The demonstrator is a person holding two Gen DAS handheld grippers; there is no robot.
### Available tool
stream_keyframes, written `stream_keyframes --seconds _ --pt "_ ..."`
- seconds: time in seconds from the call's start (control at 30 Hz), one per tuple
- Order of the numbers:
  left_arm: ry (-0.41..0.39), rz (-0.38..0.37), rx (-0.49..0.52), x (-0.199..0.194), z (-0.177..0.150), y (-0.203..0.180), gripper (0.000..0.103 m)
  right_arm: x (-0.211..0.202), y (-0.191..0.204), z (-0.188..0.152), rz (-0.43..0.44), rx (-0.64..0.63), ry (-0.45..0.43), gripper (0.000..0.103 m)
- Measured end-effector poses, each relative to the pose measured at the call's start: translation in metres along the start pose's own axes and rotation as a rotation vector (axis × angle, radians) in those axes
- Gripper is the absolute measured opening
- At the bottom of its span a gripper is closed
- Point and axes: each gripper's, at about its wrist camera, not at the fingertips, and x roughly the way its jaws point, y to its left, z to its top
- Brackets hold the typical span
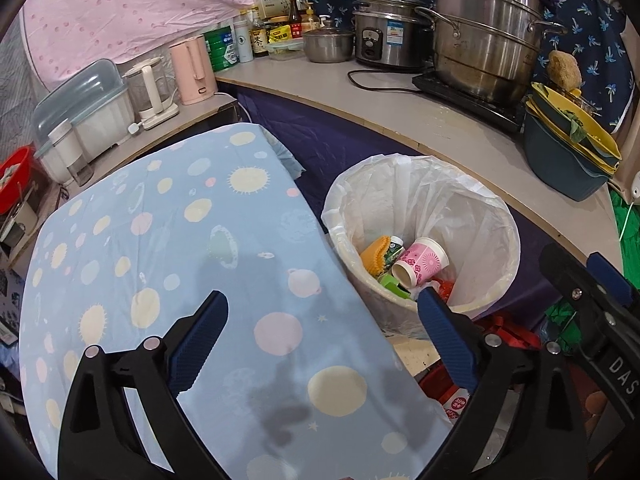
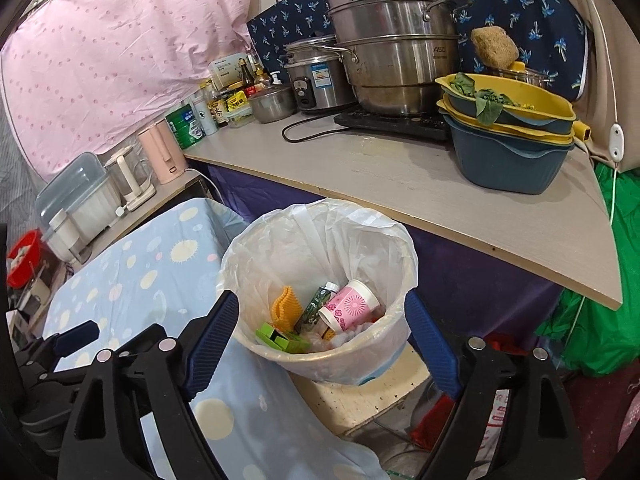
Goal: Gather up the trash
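Note:
A round bin (image 1: 508,236) lined with a white plastic bag stands beside the table; it also shows in the right wrist view (image 2: 304,356). Inside lie a pink flowered paper cup (image 1: 422,262) (image 2: 348,306), an orange ridged piece (image 1: 376,256) (image 2: 286,306), a green carton (image 2: 316,304) and green packaging (image 2: 280,338). My left gripper (image 1: 322,312) is open and empty above the table's right edge. My right gripper (image 2: 320,312) is open and empty just above the bin's near rim.
A table with a blue spotted cloth (image 1: 160,240) (image 2: 132,280) lies left of the bin. A counter (image 2: 400,176) behind holds steel pots (image 2: 392,60), stacked basins (image 2: 508,148), bottles and kettles. Red and green bags (image 2: 600,280) lie on the floor at right.

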Motion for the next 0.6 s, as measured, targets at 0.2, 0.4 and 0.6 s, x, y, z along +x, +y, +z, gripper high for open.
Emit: stream_keyframes --seconds 0.2,0.4,0.6 --pt "0.004 0.009 -0.014 -0.008 -0.009 0.008 0.091 -0.012 0.005 -0.005 -0.008 -0.026 0.003 0.084" --pt "-0.001 0.023 0.001 -0.017 -0.018 0.012 0.091 -0.018 0.012 -0.013 -0.008 -0.046 0.02 0.085" --pt "0.006 0.025 0.001 -0.023 -0.027 0.018 0.091 -0.026 0.02 -0.021 -0.024 -0.066 0.034 0.085"
